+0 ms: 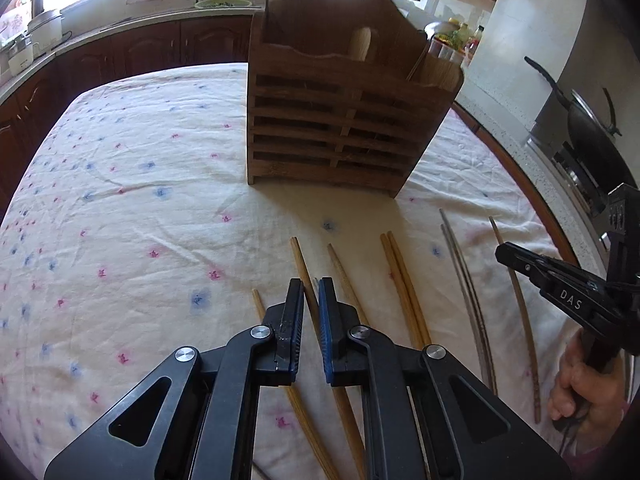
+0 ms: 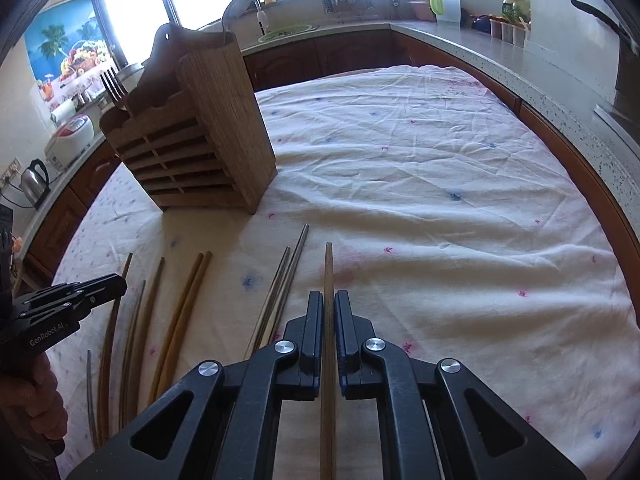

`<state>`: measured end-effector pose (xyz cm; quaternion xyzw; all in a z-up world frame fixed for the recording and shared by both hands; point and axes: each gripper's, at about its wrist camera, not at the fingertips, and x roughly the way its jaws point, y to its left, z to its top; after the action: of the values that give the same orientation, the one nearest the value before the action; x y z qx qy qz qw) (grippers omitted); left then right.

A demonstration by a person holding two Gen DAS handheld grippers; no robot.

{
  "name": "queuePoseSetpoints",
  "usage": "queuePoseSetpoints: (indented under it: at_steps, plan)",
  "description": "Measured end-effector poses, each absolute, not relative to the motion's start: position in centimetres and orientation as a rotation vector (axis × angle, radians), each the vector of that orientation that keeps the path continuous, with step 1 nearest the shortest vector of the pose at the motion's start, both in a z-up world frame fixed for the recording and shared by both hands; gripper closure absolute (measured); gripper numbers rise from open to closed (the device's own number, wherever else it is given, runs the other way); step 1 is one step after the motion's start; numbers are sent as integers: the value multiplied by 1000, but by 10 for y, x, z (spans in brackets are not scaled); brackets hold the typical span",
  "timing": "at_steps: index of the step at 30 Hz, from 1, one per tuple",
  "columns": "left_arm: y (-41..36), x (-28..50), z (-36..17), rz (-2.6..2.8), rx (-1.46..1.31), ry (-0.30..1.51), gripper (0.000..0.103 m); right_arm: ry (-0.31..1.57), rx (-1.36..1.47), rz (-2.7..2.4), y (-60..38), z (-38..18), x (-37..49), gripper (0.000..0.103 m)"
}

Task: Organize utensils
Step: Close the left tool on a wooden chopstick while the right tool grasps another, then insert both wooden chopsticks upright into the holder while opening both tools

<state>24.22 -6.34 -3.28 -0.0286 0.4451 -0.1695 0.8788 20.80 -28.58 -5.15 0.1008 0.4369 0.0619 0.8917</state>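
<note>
**Inspector:** State of the left gripper?

**Assistant:** Fingers a narrow gap apart, straddling a wooden chopstick that lies on the flowered tablecloth. Whether the pads actually press it, I cannot tell.

**Inspector:** And the right gripper?

**Assistant:** Fingers drawn in close on either side of a single dark chopstick, which runs straight out between them. Contact looks likely, but a slim gap shows on each side, so a firm grip cannot be confirmed.

**Inspector:** Remaining utensils?

**Assistant:** A wooden pair, touching, and a metal pair lie on the cloth between the two grippers. More wooden sticks lie near the left one.

**Inspector:** The holder?

**Assistant:** The slatted wooden holder stands upright beyond the chopsticks, a fork upright inside it.
</note>
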Motion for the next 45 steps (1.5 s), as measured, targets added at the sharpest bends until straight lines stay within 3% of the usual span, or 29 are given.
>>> queuePoseSetpoints:
  at_steps: [24, 45]
  plan:
    - [-16, 161, 100, -468, -183, 577, 99, 495, 288, 229, -281, 108, 128, 97]
    - [-3, 189, 152, -423, -171, 408, 99, 369, 288, 247, -268, 149, 163, 97]
